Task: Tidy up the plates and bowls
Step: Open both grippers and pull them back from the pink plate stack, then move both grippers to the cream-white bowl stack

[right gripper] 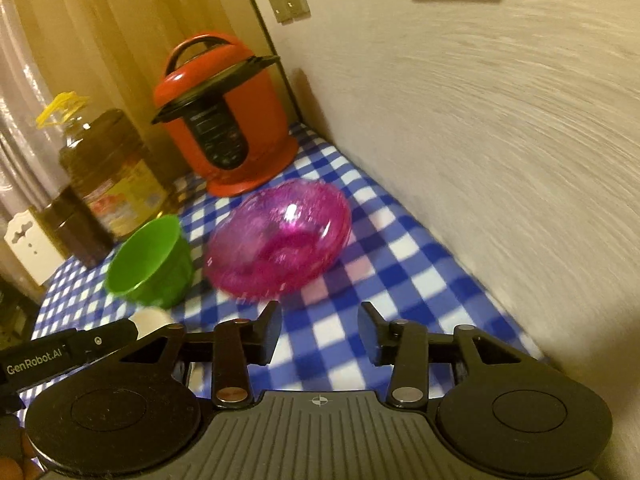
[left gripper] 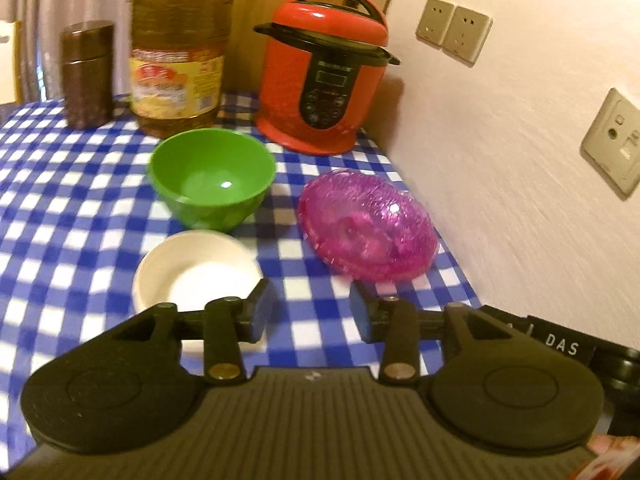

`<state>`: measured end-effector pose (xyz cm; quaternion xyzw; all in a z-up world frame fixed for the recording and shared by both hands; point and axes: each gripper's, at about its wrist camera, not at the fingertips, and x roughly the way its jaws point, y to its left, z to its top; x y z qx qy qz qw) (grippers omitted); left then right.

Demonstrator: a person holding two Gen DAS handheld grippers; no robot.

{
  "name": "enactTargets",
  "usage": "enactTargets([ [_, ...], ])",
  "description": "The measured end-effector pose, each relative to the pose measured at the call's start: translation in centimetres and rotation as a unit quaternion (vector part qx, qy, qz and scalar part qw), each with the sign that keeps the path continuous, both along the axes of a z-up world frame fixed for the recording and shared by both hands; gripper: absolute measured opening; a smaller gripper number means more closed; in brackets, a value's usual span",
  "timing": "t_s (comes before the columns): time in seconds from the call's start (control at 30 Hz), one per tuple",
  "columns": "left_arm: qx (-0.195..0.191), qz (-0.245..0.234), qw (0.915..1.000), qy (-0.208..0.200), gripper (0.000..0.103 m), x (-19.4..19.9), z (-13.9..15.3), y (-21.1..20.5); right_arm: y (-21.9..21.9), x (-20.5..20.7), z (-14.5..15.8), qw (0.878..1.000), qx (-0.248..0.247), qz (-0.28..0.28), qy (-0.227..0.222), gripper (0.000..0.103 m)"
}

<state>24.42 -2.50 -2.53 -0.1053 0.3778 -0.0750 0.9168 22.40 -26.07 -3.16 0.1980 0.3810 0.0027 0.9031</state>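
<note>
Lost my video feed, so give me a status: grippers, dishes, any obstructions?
Left gripper and right gripper open, empty. Green bowl, white bowl, pink dish apart on checked cloth, unstacked. Nothing between grippers and dishes.

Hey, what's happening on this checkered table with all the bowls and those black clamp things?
A person holds a two-finger gripper in each hand to tidy dishes. Right now the left gripper and right gripper are both open and empty, above the blue checked tablecloth. On it sit a green bowl, a white bowl and a pink glass bowl, all separate, not stacked. Behind them stand a red cooker, an oil bottle and a dark jar.
</note>
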Motion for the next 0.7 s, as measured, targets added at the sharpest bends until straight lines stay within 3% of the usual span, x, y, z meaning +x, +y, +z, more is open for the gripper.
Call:
enactTargets([
  [0.2, 0.009, 0.021, 0.9997, 0.004, 0.051, -5.1, 1.2, 1.8, 1.0, -4.3, 1.4, 1.000, 0.005, 0.027, 0.011, 0.044],
  [0.7, 0.036, 0.064, 0.9972, 0.018, 0.053, -11.4, 2.9, 5.9, 6.2, -8.9, 2.7, 0.993, 0.000, 0.115, 0.032, 0.044],
])
